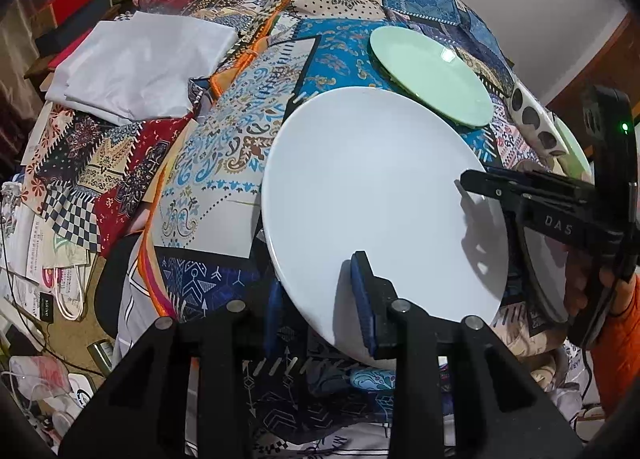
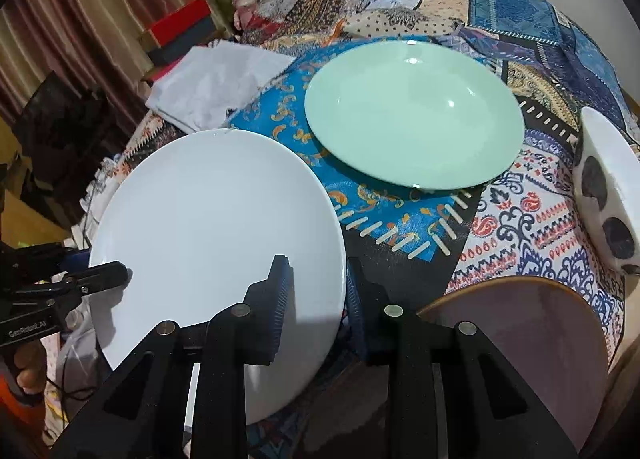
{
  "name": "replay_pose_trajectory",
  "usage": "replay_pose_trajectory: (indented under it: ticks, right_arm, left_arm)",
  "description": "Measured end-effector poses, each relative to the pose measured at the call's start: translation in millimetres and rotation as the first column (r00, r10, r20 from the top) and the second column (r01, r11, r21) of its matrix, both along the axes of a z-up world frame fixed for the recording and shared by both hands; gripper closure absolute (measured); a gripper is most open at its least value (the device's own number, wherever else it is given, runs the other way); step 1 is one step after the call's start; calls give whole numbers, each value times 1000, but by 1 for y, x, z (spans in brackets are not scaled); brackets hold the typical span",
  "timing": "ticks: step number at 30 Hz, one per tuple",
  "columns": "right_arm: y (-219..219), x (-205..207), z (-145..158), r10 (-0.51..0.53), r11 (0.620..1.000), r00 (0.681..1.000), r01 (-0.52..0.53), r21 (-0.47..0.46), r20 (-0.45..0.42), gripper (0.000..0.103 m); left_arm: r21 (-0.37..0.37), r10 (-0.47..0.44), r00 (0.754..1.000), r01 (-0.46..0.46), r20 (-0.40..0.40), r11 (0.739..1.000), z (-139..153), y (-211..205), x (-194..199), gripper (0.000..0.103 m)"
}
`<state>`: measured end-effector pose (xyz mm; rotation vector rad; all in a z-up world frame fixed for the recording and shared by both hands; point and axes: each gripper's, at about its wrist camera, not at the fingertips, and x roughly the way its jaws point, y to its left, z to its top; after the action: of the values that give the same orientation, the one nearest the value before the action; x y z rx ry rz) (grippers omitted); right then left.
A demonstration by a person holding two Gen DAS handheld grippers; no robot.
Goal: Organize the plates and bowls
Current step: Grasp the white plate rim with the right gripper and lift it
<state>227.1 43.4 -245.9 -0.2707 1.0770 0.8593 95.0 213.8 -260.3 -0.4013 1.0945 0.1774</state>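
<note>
Left wrist view: the white plate (image 1: pixel 380 203) is tilted, near rim low, held clear of the patterned cloth (image 1: pixel 224 147) that covers the table. The left gripper (image 1: pixel 320 299) is clamped on the plate's near rim, one blue pad (image 1: pixel 362 291) on the top face and the other under the edge. The right gripper (image 1: pixel 480 183) comes in from the right side and bites the opposite rim. The green plate (image 1: pixel 430 75) lies flat on the cloth just beyond, its near edge hidden behind the white rim. Judgement: the step in hand is a two-handed carry of the white plate, probably toward the green one for stacking. To do it well, keep both grips equal, level the plate before lowering, and come down centred so the rims do not clash. Right wrist view: the right gripper (image 2: pixel 314 299) has narrow jaws pinching the white plate (image 2: pixel 216 227) at its right rim, one pad (image 2: pixel 280 291) above, one below. The left gripper (image 2: pixel 116 271) grips the far left rim. The green plate (image 2: pixel 414 115) sits apart from it, further back. A spotted bowl (image 2: pixel 608 187) stands at the right edge and a brown-rimmed dish (image 2: pixel 532 343) lies near, untouched.
</note>
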Motion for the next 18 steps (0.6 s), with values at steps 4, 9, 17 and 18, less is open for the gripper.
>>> replay_pose_trajectory:
  ticks: [4,9,17,18]
  right_arm:
    - [-5,-3,11,-11,1000,1000,11,28,19,77]
    - [-15,-5,25,-33,998,999,30,60,43,77]
    - [-40,-10,44,-79,993,994,71,94,79,77]
    - [-44,-11,46,-85,992,993,77,98,82,77]
  left_arm:
    - [7,11,1000,-11,11,1000,8,1,1,71]
    - [24,13,999,-14,36,1000,21,-2,2,71]
    - [41,-15,997,12,78,999,43,-16,6,71]
    - [44,-21,996,17,84,999,45,-18,6,71]
